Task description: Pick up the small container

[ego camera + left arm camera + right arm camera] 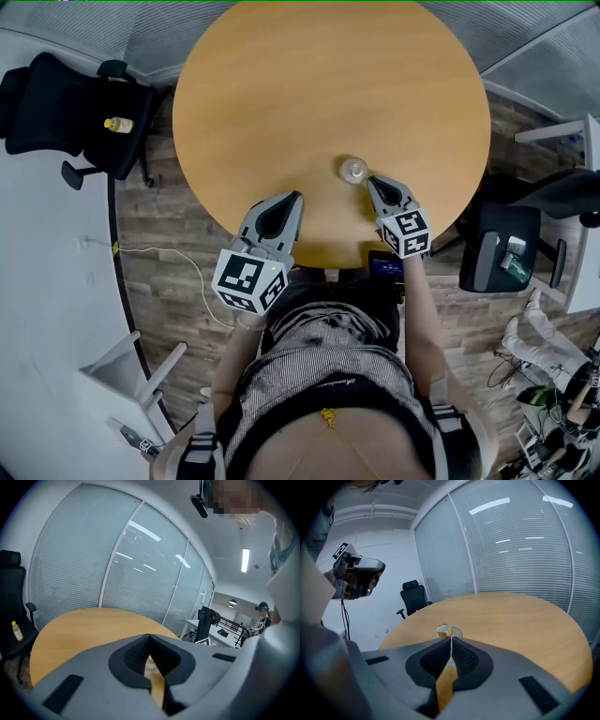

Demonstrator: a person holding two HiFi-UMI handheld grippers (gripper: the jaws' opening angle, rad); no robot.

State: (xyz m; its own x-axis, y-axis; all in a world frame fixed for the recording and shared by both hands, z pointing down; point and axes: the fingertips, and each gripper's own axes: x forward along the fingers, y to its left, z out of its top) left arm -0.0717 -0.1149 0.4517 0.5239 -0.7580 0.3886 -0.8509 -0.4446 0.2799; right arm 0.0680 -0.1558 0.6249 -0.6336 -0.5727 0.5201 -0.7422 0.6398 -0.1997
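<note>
The small container (353, 171) is a clear little jar with a gold lid, standing on the round wooden table (328, 84) near its front edge. My right gripper (369, 178) points at it from the right, tips just short of the jar. In the right gripper view the container (445, 631) stands directly beyond the right gripper (451, 639), whose jaws are shut with nothing between them. My left gripper (298, 194) hovers over the table's near edge, a hand's width left of the jar. In its own view the left gripper (149, 635) has its tips meeting, empty.
A black office chair (66, 112) with a small yellow bottle (118, 124) on its seat stands to the left of the table. Another black chair (506, 244) is at the right. A dark device (386, 267) sits below the table's near edge. Glass walls with blinds (520, 550) lie beyond.
</note>
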